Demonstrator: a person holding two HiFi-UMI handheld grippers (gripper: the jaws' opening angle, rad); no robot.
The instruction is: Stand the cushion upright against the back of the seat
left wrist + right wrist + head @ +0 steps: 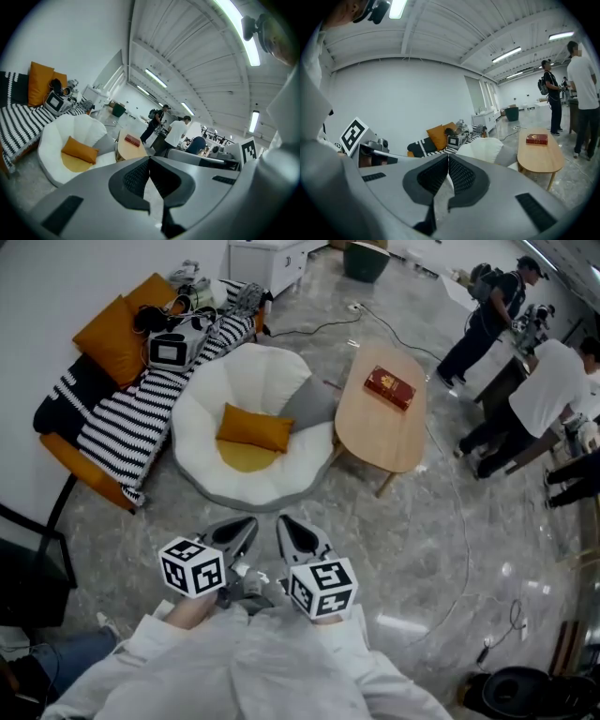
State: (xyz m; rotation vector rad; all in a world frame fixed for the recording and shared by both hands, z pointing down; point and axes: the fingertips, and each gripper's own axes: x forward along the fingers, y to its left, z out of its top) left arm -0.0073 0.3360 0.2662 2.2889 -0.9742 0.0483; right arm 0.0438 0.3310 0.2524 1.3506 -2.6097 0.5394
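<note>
Cushion on yellow pad inside white seat

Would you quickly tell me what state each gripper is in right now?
Left gripper: closed, holding nothing.
Right gripper: closed, holding nothing.

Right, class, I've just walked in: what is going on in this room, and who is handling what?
A person holds the left hand-held gripper and the right hand-held gripper, both shut and empty, pointed toward the white chair but short of it. The orange cushion lies on the seat, not yet upright against the back. Neither gripper touches anything. Other people stand at the far side.
</note>
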